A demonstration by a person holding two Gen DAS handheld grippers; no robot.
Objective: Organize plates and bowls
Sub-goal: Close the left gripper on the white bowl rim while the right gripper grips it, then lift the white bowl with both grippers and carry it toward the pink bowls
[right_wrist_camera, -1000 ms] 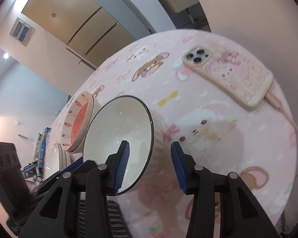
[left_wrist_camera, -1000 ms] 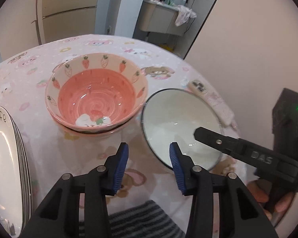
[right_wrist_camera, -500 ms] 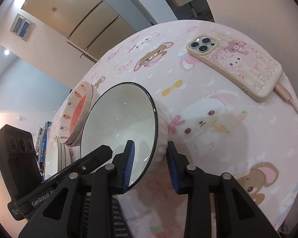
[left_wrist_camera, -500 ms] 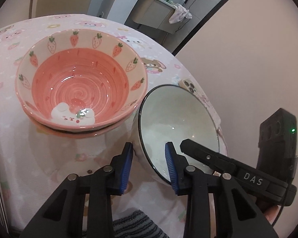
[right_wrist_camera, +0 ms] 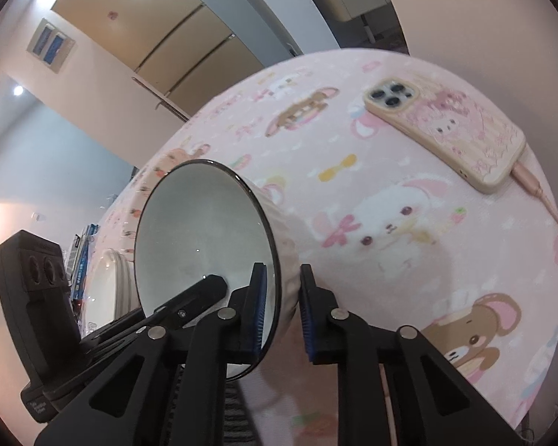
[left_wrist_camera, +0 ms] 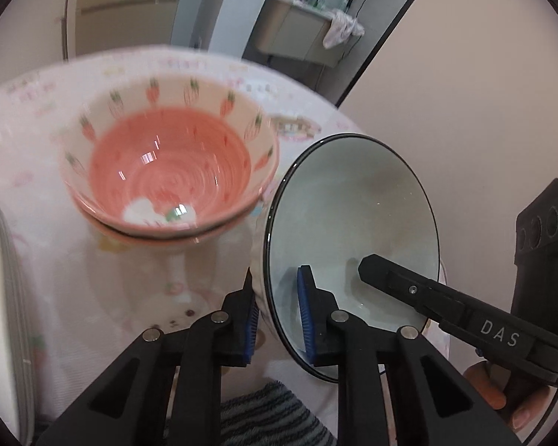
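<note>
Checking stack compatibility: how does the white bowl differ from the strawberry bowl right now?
The white bowl is plain with a thin dark rim; the strawberry bowl is coral pink inside with a strawberry border. The white bowl is tipped, its rim between the closing jaws of both the left gripper and the right gripper; the strawberry bowl sits upright, nested in another, ungripped. Both are empty.

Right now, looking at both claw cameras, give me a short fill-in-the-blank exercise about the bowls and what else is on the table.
1. Both claws straddle the rim of the ____ bowl.
2. The pink bowl has ____ painted around its inner rim.
3. The phone lies on the tablecloth with a ____ plugged into it.
4. The pink bowl sits nested in ____ bowl.

Missing words: white; strawberries; cable; another
</note>
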